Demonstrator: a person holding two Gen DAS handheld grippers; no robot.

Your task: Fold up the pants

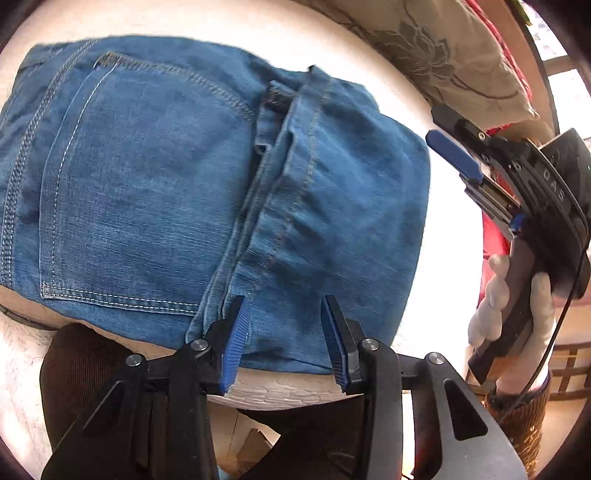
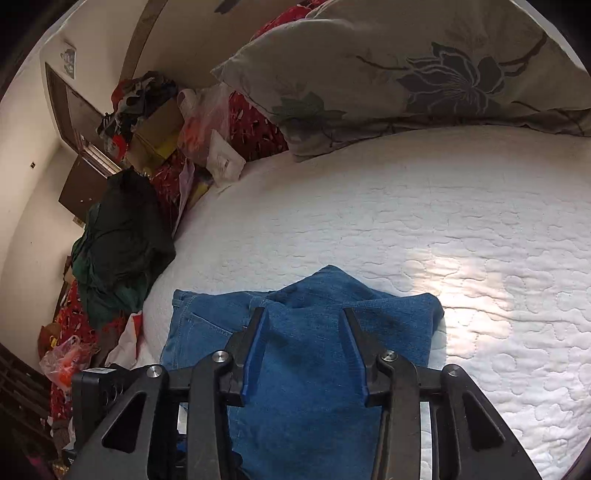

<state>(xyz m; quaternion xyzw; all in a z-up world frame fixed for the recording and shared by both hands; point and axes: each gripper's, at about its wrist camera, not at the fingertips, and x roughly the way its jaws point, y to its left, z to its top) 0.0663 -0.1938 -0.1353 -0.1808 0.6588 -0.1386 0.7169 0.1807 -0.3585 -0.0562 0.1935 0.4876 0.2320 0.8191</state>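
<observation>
The blue jeans (image 1: 147, 177) lie folded in a compact stack on the white quilted bed (image 1: 295, 33), back pocket up on the left, leg hems folded over on the right. My left gripper (image 1: 284, 306) is open and empty, hovering over the jeans' near edge. My right gripper (image 2: 303, 314) is open and empty above the same jeans (image 2: 303, 369). It also shows in the left wrist view (image 1: 458, 147), held in a white-gloved hand off the jeans' right side.
A floral pillow (image 2: 406, 70) lies at the head of the bed (image 2: 443, 221). A dark green garment (image 2: 122, 243), bags and boxes (image 2: 159, 136) pile along the bed's left side. Dark trousers of the person (image 1: 92, 369) are at the near edge.
</observation>
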